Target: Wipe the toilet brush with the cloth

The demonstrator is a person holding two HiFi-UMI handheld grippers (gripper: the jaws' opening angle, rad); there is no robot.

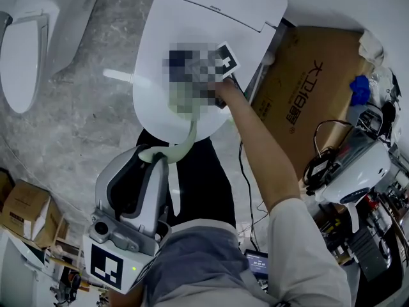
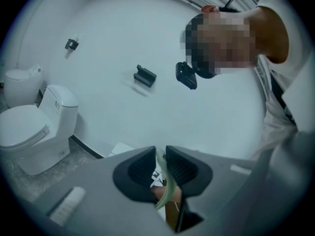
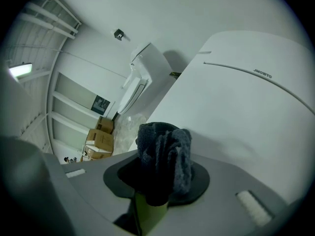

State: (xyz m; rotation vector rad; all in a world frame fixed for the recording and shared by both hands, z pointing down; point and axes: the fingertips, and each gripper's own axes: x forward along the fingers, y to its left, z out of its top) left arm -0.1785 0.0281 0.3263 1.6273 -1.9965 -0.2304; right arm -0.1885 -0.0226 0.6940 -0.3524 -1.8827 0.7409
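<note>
In the lower left of the head view, the left gripper (image 1: 156,160) is pressed together on the thin pale-green handle of the toilet brush (image 1: 183,144). Its own view shows the same thing, with the two dark pads closed on the slim green strip that runs between them. From that grip the handle curves up toward the middle of the frame. Its far end cannot be made out where it meets the right gripper (image 3: 162,173). The right gripper sits at the frame's centre, in front of the closed white lid of a toilet (image 1: 217,5), with a bare forearm (image 1: 262,146) stretching down to the lower right. In the right gripper view the jaws are pinching a bunched dark cloth (image 3: 165,151). The cloth stands up in folds between them, and directly under it, at the bottom middle of that frame, shows a pale-green piece of the brush. Whether the cloth wraps round it or only lies against it cannot be told. A second toilet (image 1: 25,50) stands at the upper left on the grey marbled floor (image 1: 83,114). A large printed cardboard box (image 1: 307,88) lies at the upper right beside the first toilet, and small cartons (image 1: 29,213) sit at the left edge — well apart from both grippers.
</note>
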